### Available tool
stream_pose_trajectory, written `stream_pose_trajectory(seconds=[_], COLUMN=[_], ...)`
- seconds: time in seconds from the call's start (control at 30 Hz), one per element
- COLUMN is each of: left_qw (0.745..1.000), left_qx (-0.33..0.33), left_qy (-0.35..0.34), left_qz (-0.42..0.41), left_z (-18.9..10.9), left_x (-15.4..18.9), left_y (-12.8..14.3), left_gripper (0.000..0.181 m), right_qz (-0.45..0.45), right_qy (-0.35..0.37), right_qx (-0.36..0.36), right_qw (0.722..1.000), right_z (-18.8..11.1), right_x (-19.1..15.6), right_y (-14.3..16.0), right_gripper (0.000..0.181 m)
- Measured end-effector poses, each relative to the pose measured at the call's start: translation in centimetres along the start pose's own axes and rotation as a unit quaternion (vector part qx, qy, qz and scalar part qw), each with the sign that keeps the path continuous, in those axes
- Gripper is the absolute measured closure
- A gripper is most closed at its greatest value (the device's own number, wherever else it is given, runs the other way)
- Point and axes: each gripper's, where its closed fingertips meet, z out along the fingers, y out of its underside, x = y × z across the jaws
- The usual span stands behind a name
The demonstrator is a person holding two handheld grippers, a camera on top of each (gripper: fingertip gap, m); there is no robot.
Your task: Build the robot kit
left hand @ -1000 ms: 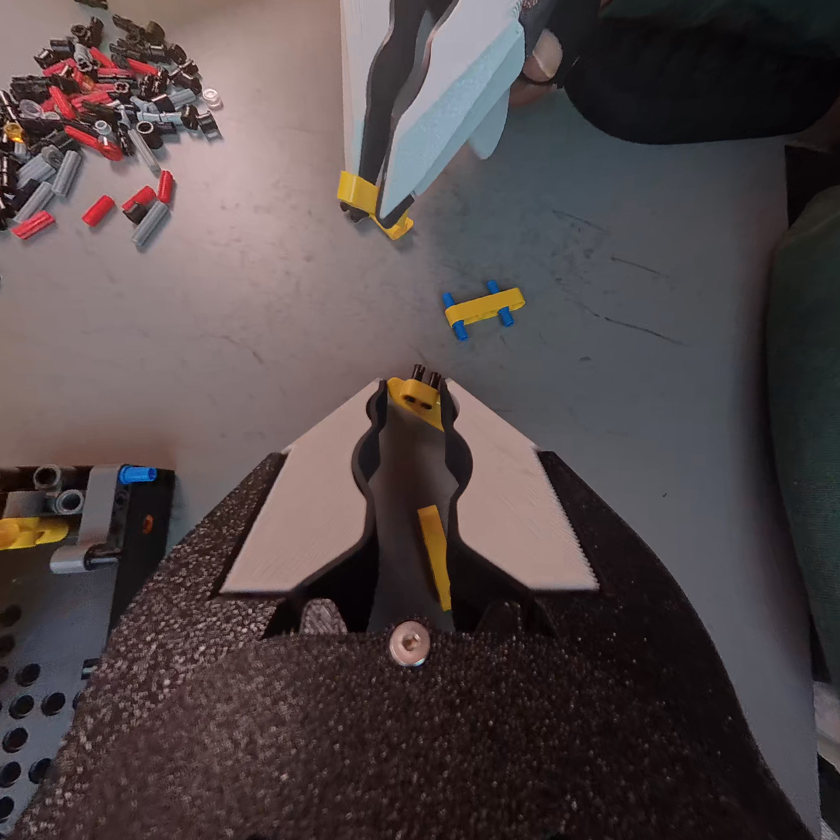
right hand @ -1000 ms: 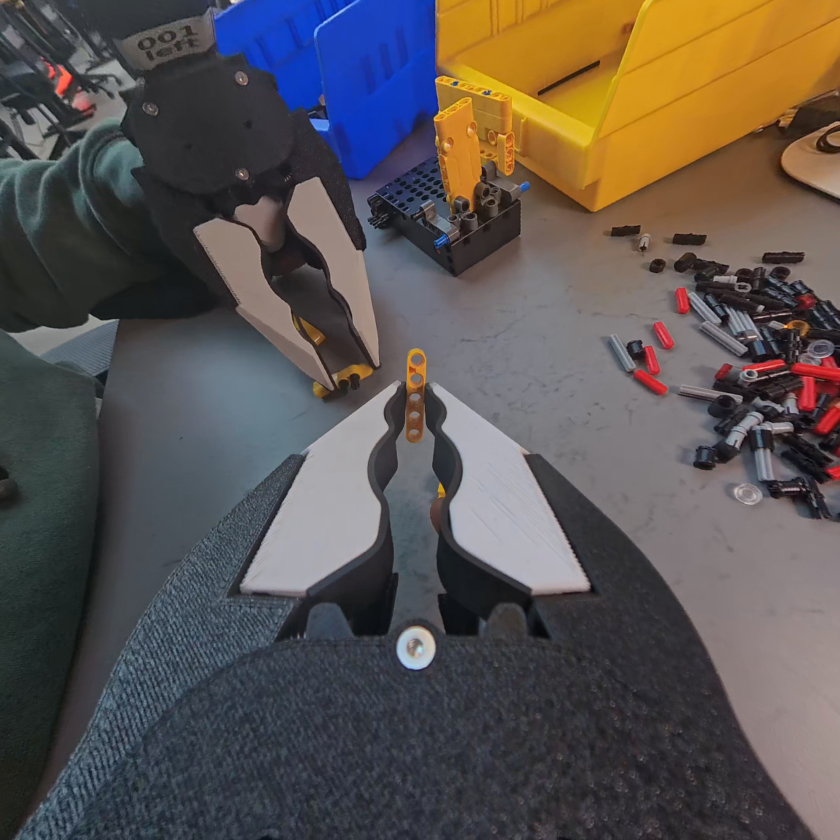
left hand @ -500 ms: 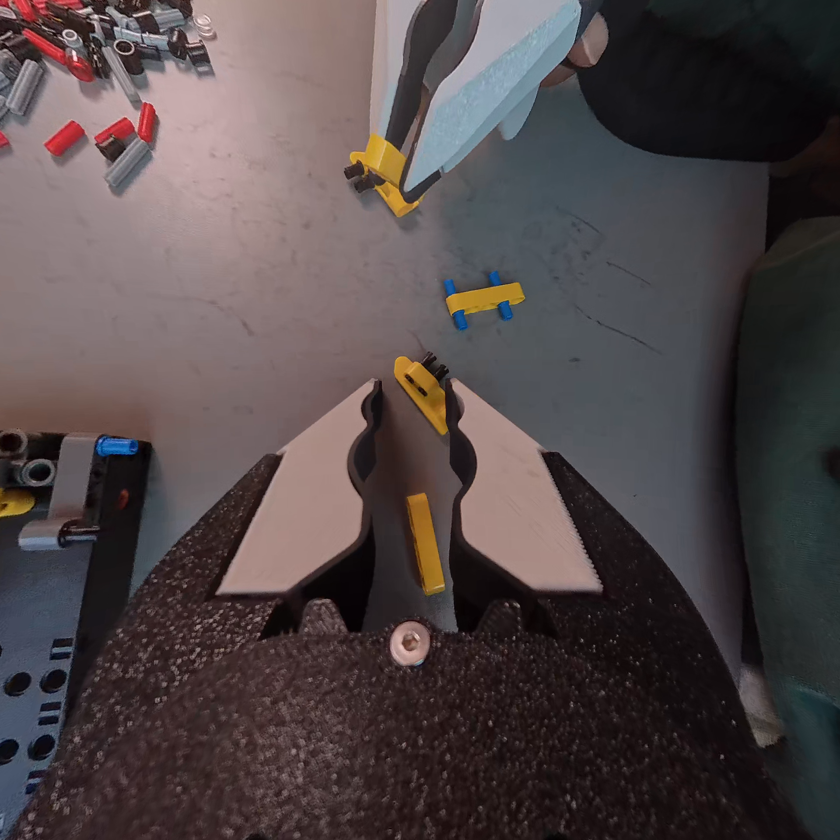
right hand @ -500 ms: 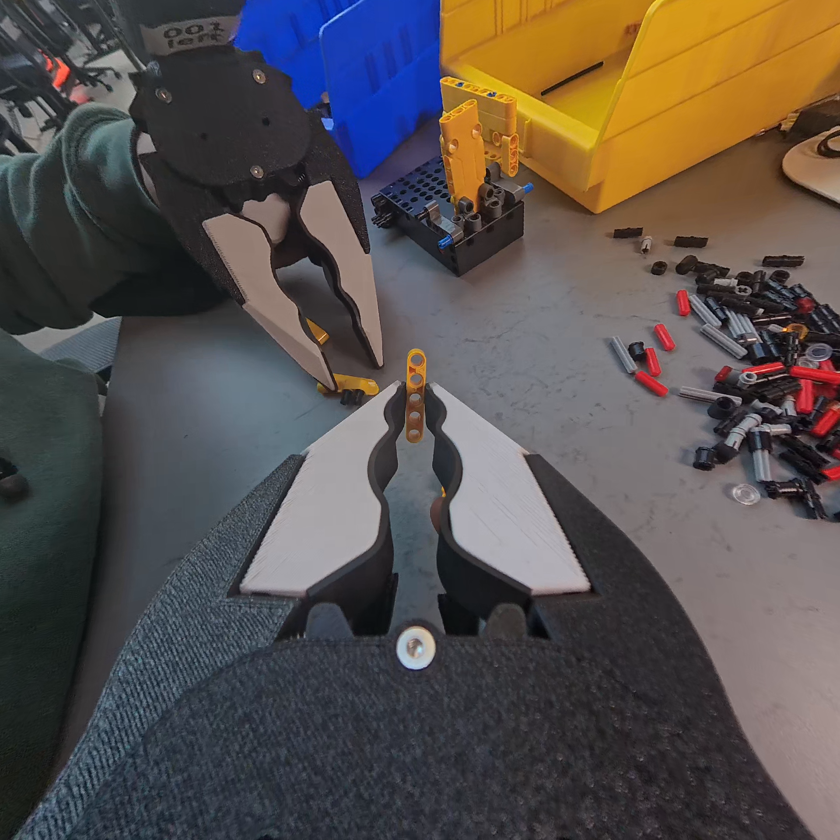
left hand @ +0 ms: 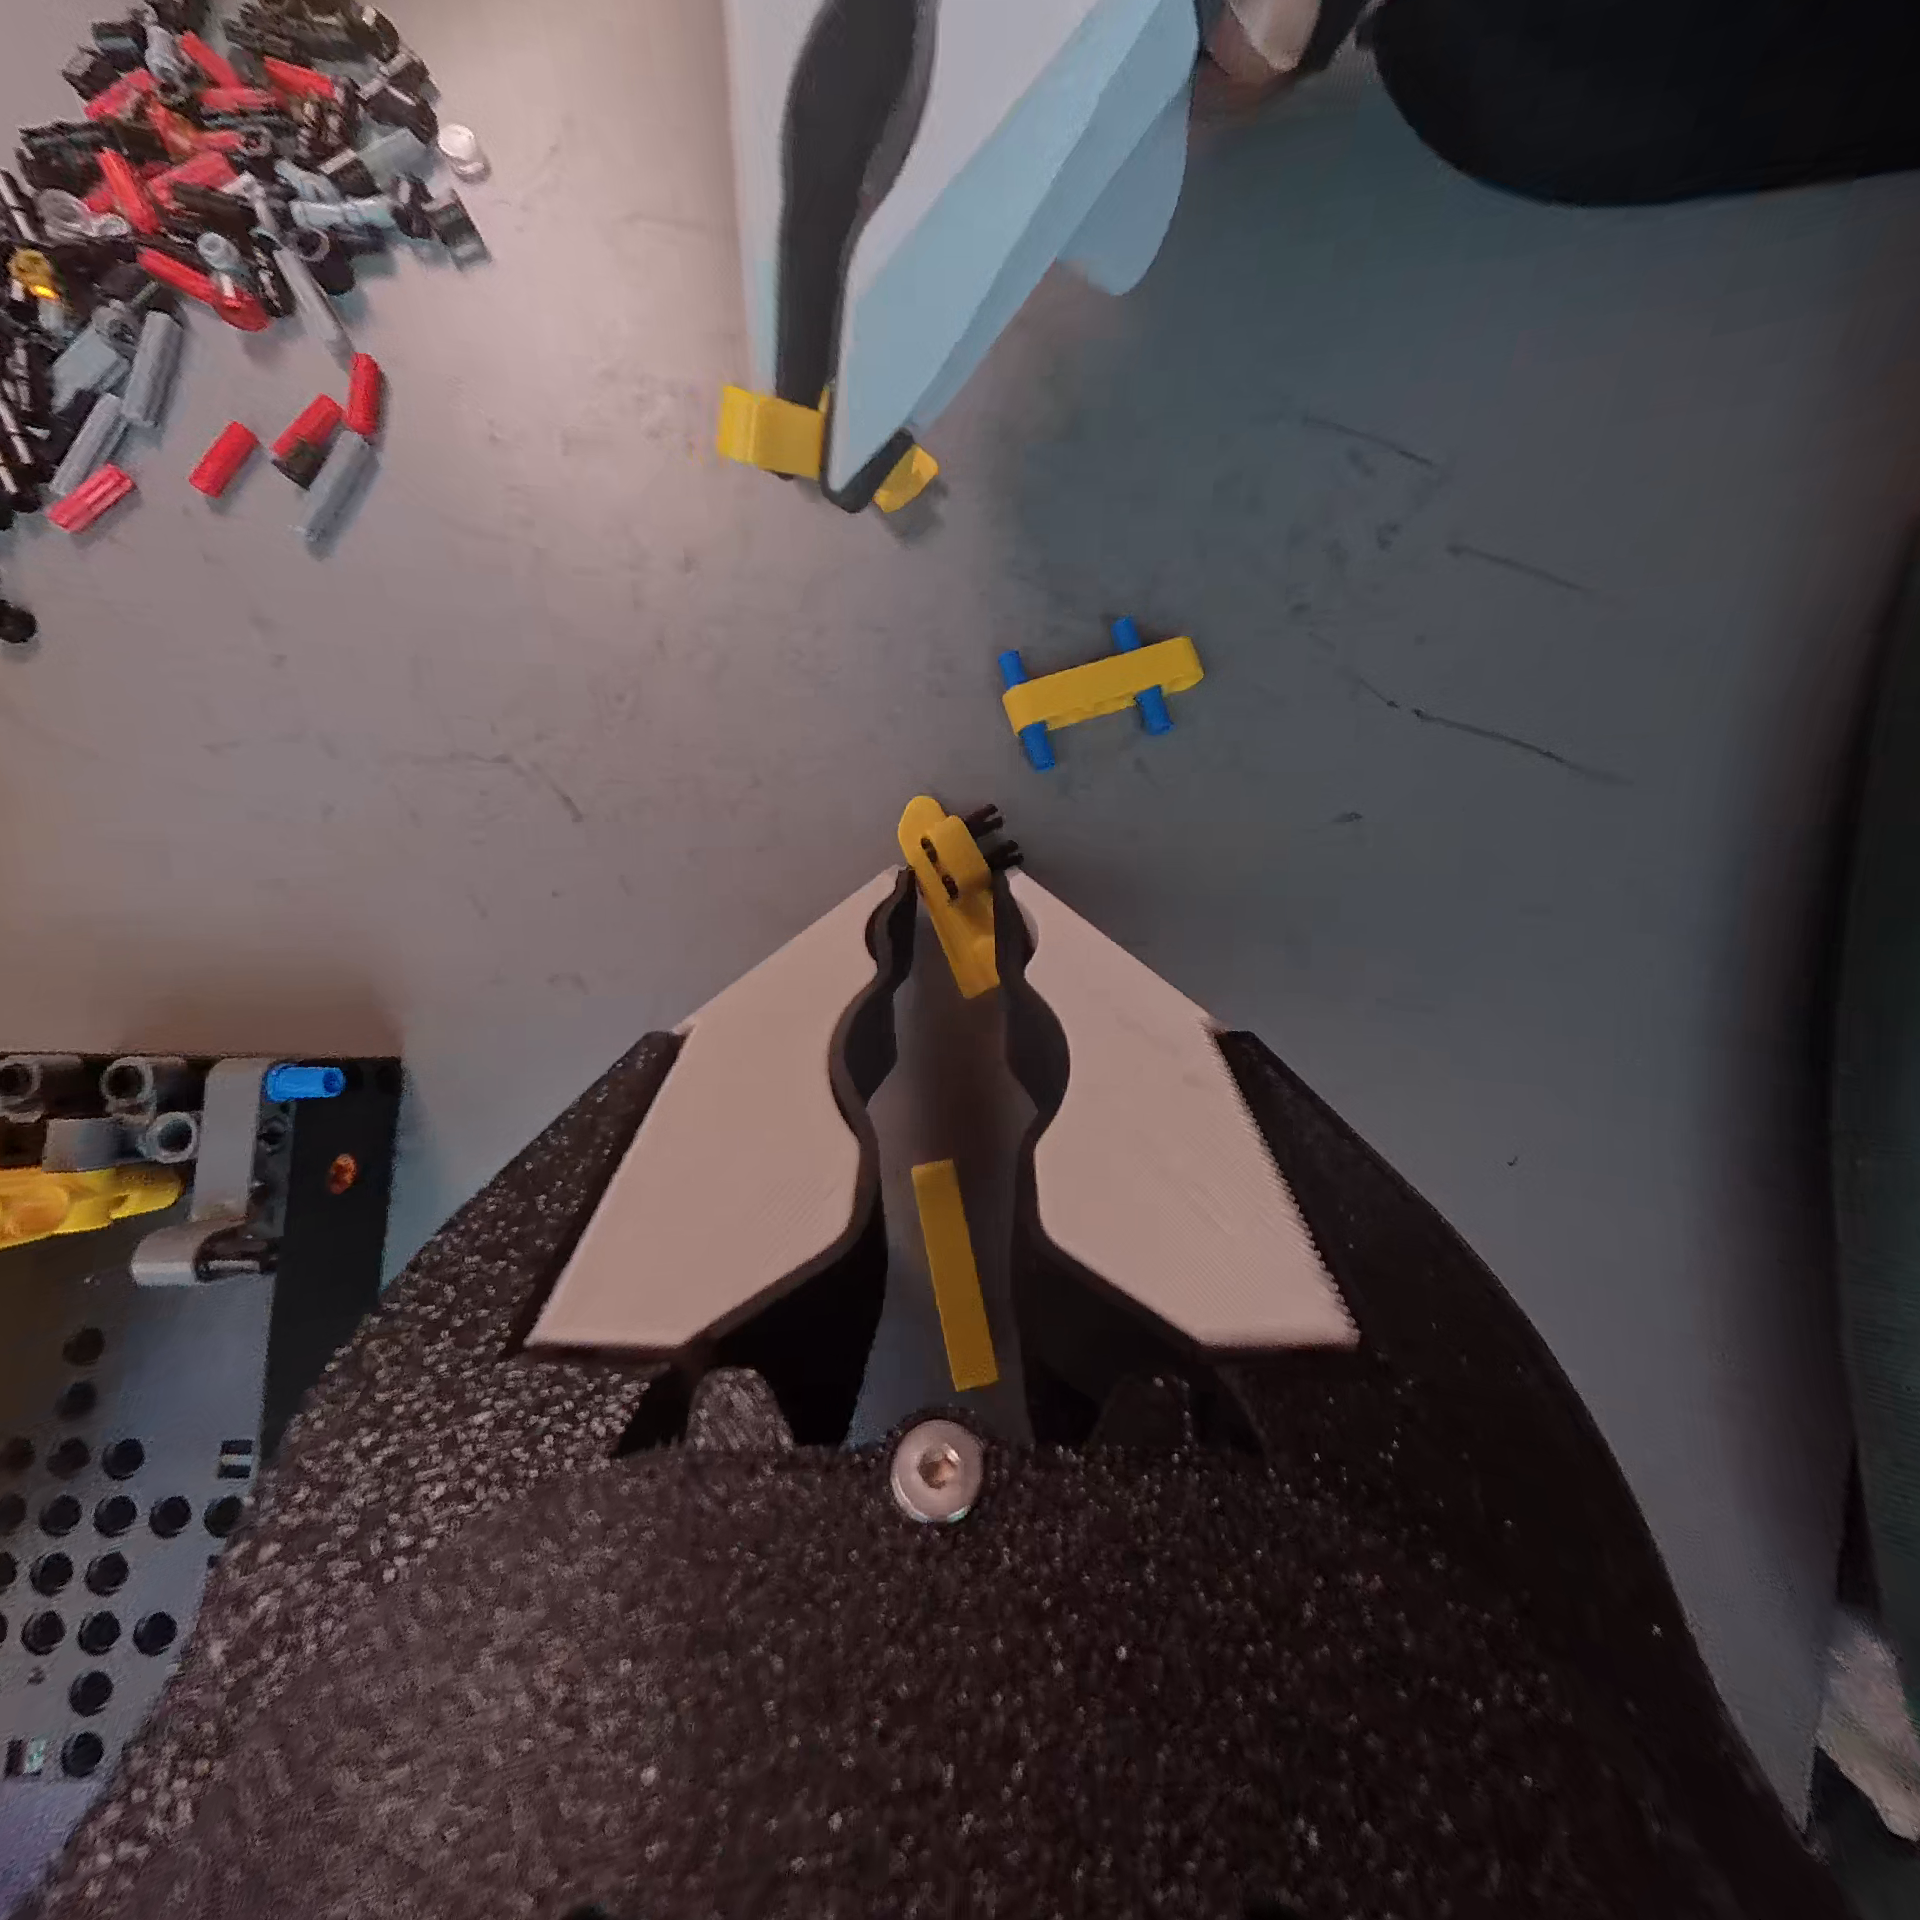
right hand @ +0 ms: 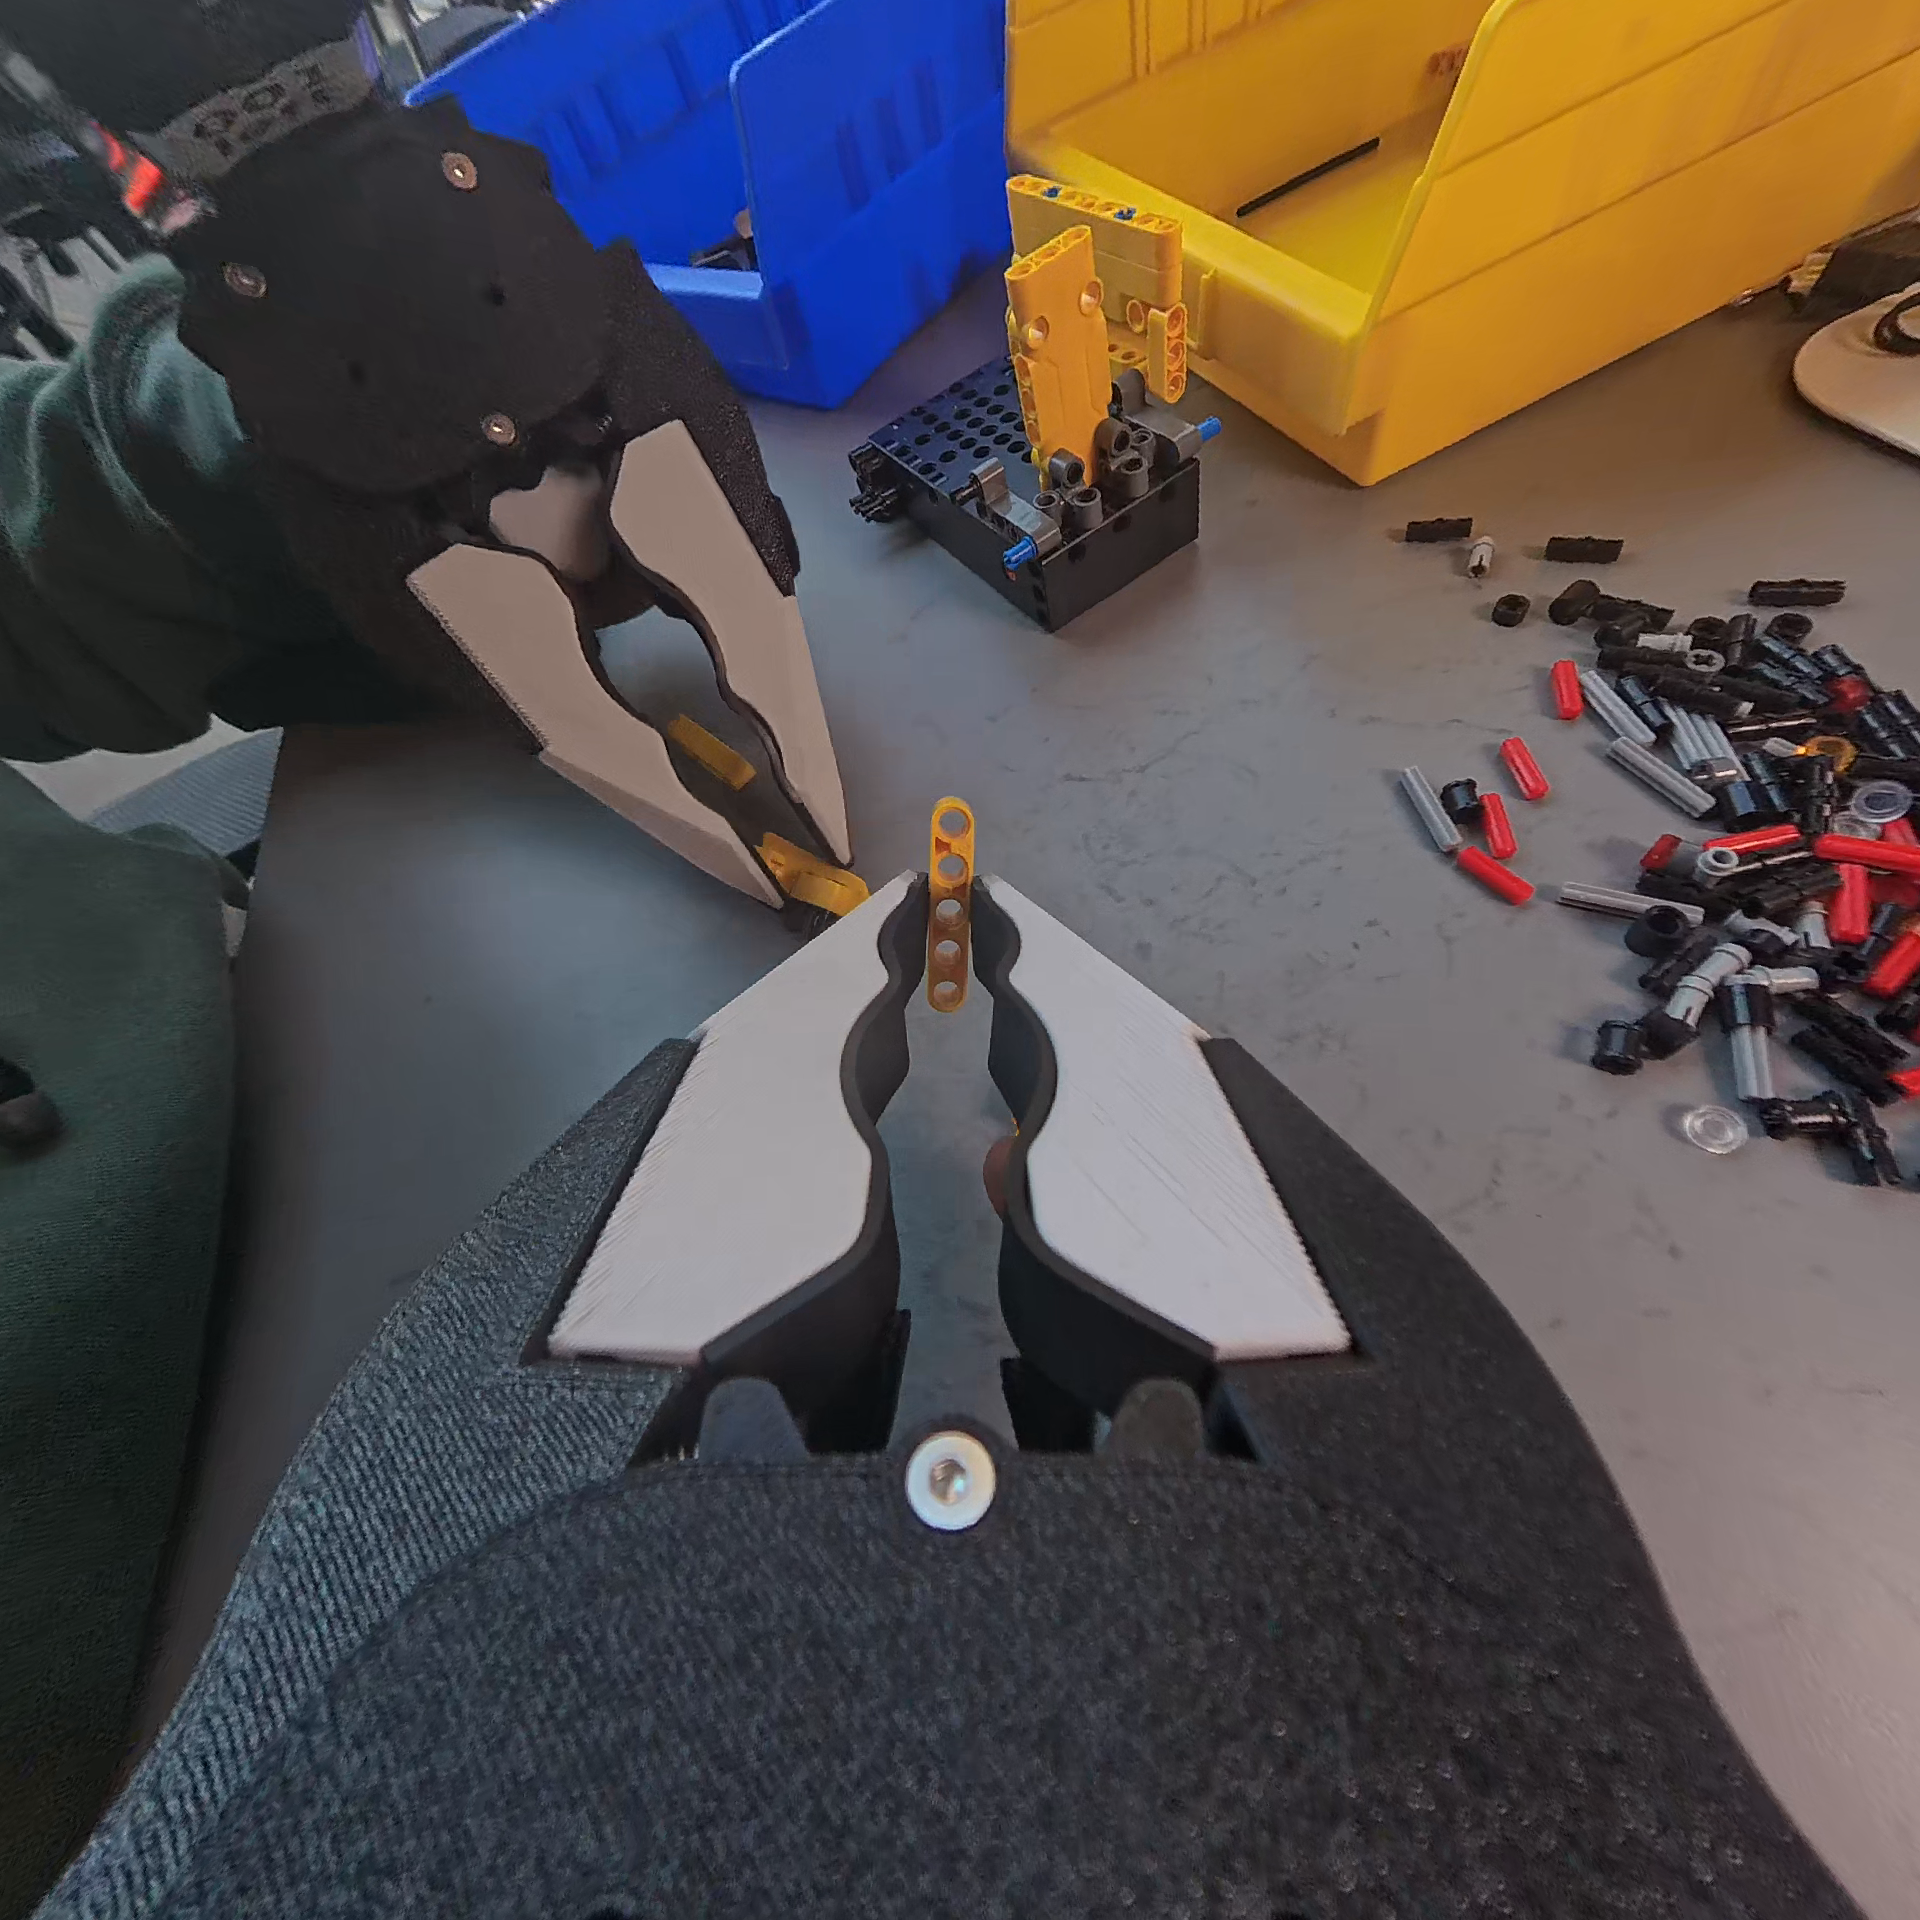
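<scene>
My left gripper (left hand: pixel 958 883) is shut on a short yellow beam with black pins (left hand: pixel 951 904), which sits tilted between its tips low over the grey table (left hand: pixel 520 727). It also shows in the right wrist view (right hand: pixel 808 878). A second yellow beam (left hand: pixel 951 1273) lies on the table under the left fingers. My right gripper (right hand: pixel 951 883) is shut on a thin orange-yellow beam with several holes (right hand: pixel 951 914) and holds it upright. In the left wrist view the right gripper (left hand: pixel 831 447) is farther off with that beam (left hand: pixel 769 436). A yellow beam with blue pins (left hand: pixel 1101 686) lies between the two grippers.
A pile of red, grey and black pins (right hand: pixel 1766 831) lies to the right, and shows in the left wrist view (left hand: pixel 156 208). A black perforated base with a yellow structure (right hand: pixel 1039 540) stands before a yellow bin (right hand: pixel 1455 260) and a blue bin (right hand: pixel 831 208). A green sleeve (right hand: pixel 104 520) is at the left. There is about 7 centimeters between the tips of the two grippers.
Half a second ago the left fingers stood wider with the pinned beam loose at their tips; now they have closed on it, tilted. The right gripper still holds its beam upright.
</scene>
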Motion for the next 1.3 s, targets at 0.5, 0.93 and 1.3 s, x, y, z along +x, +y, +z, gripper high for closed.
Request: stream_pose_trajectory(seconds=[0.5, 0.93, 1.3], left_qw=[0.926, 0.932, 0.908], left_qx=[0.356, 0.329, 0.339], left_qy=[-0.011, -0.007, 0.101], left_qz=[-0.121, -0.154, -0.226], left_z=[-6.9, -5.2, -5.4], left_x=[-3.7, -3.8, -2.7], left_y=[-9.5, -8.8, -8.6], left_gripper=[0.169, 0.168, 0.173], right_qz=[0.264, 0.274, 0.184], right_qy=[-0.107, -0.119, -0.110], right_qx=[0.189, 0.181, 0.180], right_qw=[0.940, 0.937, 0.960], right_z=[-0.6, 0.3, 0.1], right_x=[-0.1, -0.9, -1.9], right_y=[-5.5, -5.0, -5.2], right_gripper=[0.174, 0.174, 0.174])
